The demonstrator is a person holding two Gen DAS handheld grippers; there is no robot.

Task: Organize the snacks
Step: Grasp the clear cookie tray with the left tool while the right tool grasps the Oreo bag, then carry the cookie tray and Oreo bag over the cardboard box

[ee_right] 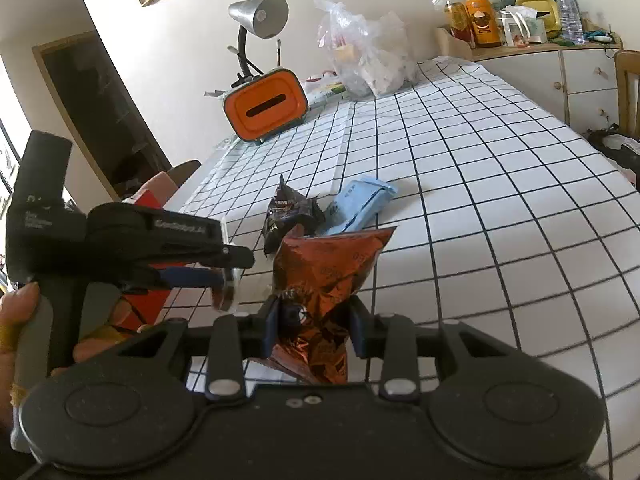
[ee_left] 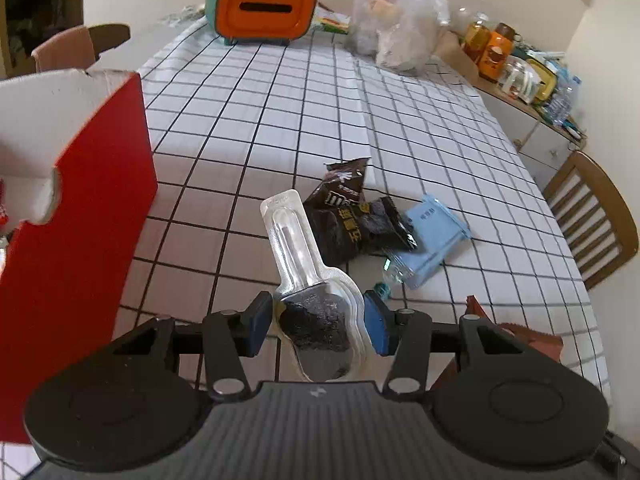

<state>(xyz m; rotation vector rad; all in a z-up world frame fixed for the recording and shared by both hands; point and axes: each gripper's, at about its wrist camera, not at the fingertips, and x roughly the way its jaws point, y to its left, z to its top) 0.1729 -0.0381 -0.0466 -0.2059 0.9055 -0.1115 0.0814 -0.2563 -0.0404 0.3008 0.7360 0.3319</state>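
Left gripper (ee_left: 318,324): blue pads pressed on both sides of a clear blister pack (ee_left: 310,276) with a dark lump in its bulb; the pack's narrow clear neck points away over the table.
Right gripper (ee_right: 316,320): jaws closed narrow on a crinkled copper-orange foil snack bag (ee_right: 326,276), held above the tablecloth.
Red box (ee_left: 76,240): open cardboard carton with white inside, standing at the left edge of the table, just beside the left gripper.
Loose snacks: a dark brown chocolate packet (ee_left: 348,216) lies mid-table, touching a light blue packet (ee_left: 432,236) on its right.
Table (ee_left: 280,112): covered by a white cloth with a black grid.
Far edge: an orange-faced tissue box (ee_left: 262,8) and a clear plastic bag (ee_left: 396,20) of items.
Person: a hand (ee_right: 16,320) grips the left gripper's handle, seen from the right wrist view.
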